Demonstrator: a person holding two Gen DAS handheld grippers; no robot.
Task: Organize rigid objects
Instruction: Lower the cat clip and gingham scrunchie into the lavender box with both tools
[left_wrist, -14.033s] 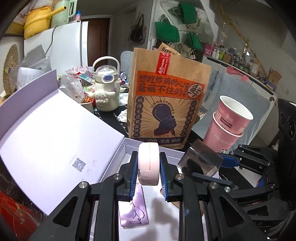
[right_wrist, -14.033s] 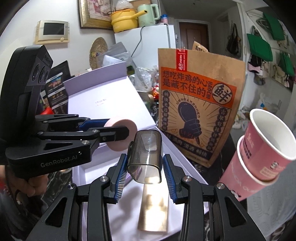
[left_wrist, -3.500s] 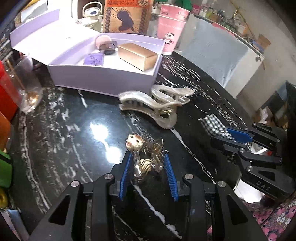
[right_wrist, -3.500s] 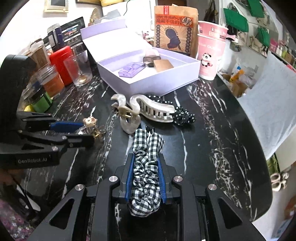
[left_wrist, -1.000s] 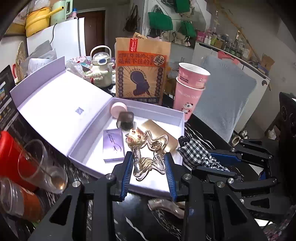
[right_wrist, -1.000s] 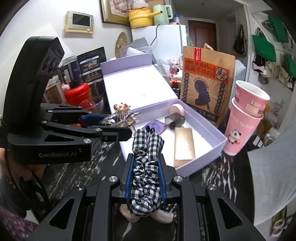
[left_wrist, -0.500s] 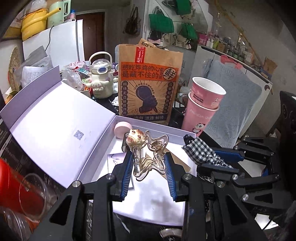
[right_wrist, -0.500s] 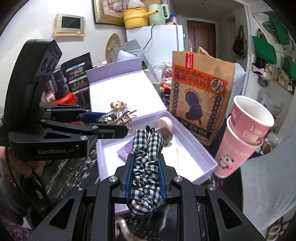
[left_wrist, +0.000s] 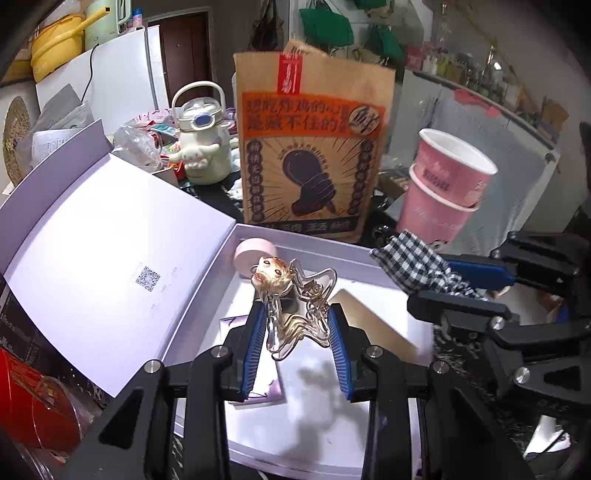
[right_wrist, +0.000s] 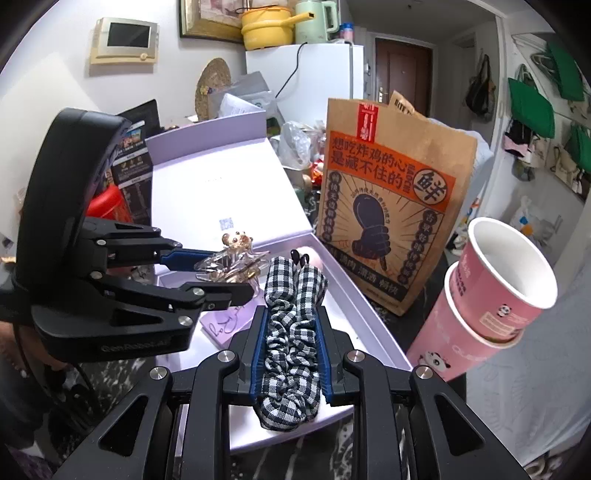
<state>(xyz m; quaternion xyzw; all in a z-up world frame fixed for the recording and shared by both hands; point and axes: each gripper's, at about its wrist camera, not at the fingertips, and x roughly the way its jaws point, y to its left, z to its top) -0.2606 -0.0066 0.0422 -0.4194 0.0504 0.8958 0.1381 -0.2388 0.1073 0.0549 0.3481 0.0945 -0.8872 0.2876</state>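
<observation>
My left gripper is shut on a clear gold hair claw clip with a small figure on top and holds it above the open lilac box. The clip also shows in the right wrist view. My right gripper is shut on a black-and-white checked scrunchie, held over the box's right side; the scrunchie also shows in the left wrist view. In the box lie a pink round compact, a lilac card and a gold box.
The box lid lies open to the left. A brown paper bag stands behind the box, two stacked pink cups to its right. A white kettle, a red container and a glass stand at left.
Both grippers have moved forward and lower over the box with their loads; the box now fills more of both views.
</observation>
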